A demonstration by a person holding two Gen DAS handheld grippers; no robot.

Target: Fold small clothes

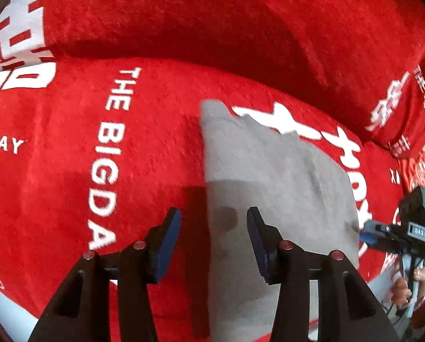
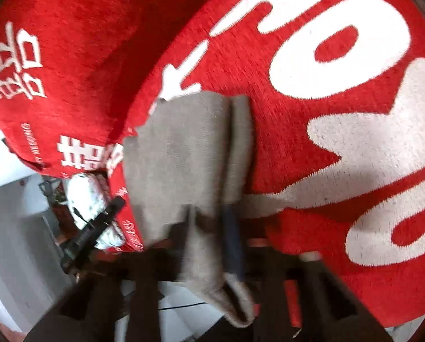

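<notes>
Wide apart stand the jaws of the left gripper (image 1: 214,225), its blue pads (image 1: 168,245) hanging just above the near part of a grey garment (image 1: 272,188) and gripping nothing. The right gripper (image 2: 212,233) is clamped on that same cloth — in the right wrist view the grey knit (image 2: 184,154) is bunched between the pads and spills down over the frame toward the camera, with one blue pad showing beside the fold. This view is blurred, so the exact pinch line is hard to read.

The grey garment lies spread on a red blanket (image 1: 144,148) printed with white lettering, "THE BIG DAY" among it. From the left wrist view the right gripper (image 1: 368,232) meets the cloth's right edge, a hand (image 1: 406,282) wrapped round its handle below.

Behind the garment the red blanket rises over a cushion-like back. Off the left edge in the right wrist view, a white bundle (image 2: 89,196) and a dark, strap-like object sit below near a pale floor.
</notes>
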